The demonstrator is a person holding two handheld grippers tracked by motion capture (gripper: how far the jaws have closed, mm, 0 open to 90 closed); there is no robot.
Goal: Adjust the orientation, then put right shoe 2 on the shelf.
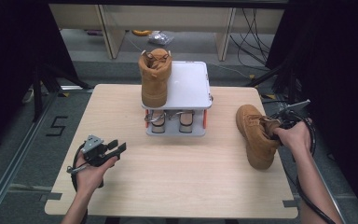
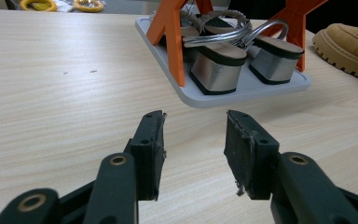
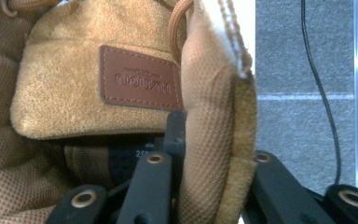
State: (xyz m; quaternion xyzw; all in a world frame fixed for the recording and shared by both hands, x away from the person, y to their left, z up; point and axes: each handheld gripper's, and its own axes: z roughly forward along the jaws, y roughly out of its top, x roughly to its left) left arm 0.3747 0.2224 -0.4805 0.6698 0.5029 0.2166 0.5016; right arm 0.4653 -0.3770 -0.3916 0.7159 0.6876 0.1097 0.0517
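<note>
One tan suede boot [image 1: 154,77] stands on the top shelf of a small grey two-tier rack [image 1: 191,81] at the table's back middle. Its mate [image 1: 256,135] rests at the right of the table, held by its collar. My right gripper [image 1: 279,128] is shut on that collar [image 3: 214,140], one jaw inside the boot and one outside, with the tongue and its leather label [image 3: 140,84] close ahead. My left gripper [image 1: 116,148] hovers open and empty over the front left of the table, its fingers [image 2: 151,149] pointing toward the rack's lower tier [image 2: 223,95].
A pair of silver block-heeled sandals [image 2: 219,65] sits on the lower tier between orange posts [image 2: 170,32]. The table's right edge lies just beside the held boot. Cables [image 1: 256,28] and shelving legs stand on the floor beyond the table.
</note>
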